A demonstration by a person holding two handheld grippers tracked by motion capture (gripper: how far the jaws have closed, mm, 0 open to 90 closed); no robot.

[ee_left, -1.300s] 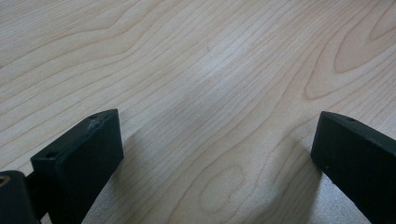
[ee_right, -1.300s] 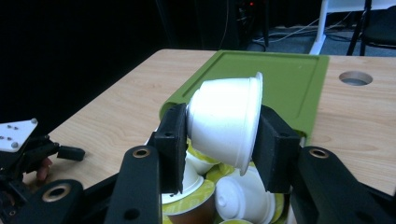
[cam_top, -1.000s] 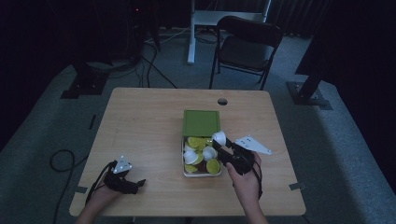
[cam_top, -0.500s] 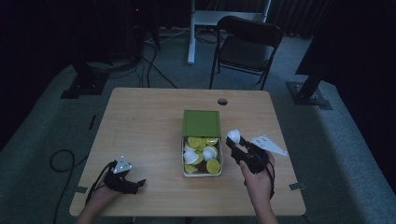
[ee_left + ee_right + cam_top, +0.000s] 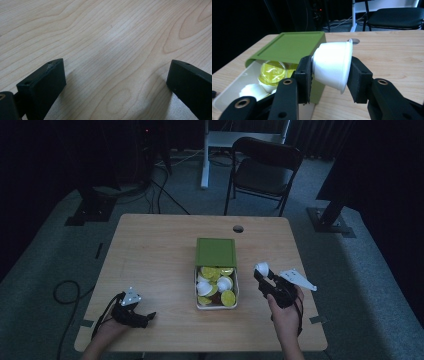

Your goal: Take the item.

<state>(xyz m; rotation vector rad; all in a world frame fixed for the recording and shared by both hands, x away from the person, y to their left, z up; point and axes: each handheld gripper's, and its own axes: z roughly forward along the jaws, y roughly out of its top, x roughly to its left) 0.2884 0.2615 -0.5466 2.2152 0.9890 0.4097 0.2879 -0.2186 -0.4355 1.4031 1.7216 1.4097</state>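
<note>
A pale wooden table point(image 5: 165, 250) stands in a dim room. The right gripper point(image 5: 331, 72) clamps a small white plastic cup point(image 5: 333, 65) on its side, just right of the white box with a green lid point(image 5: 215, 252). The left gripper point(image 5: 115, 82) rests near the table's front left, jaws wide apart over bare wood.

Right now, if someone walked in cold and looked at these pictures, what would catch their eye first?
Probably the white cup, clamped on its side in the right tool, just right of the box at the middle of the wooden table. Next, that box itself: its green lid is slid back, showing yellow-topped cups inside. The left tool rests open on bare wood near the table's front left corner.
</note>
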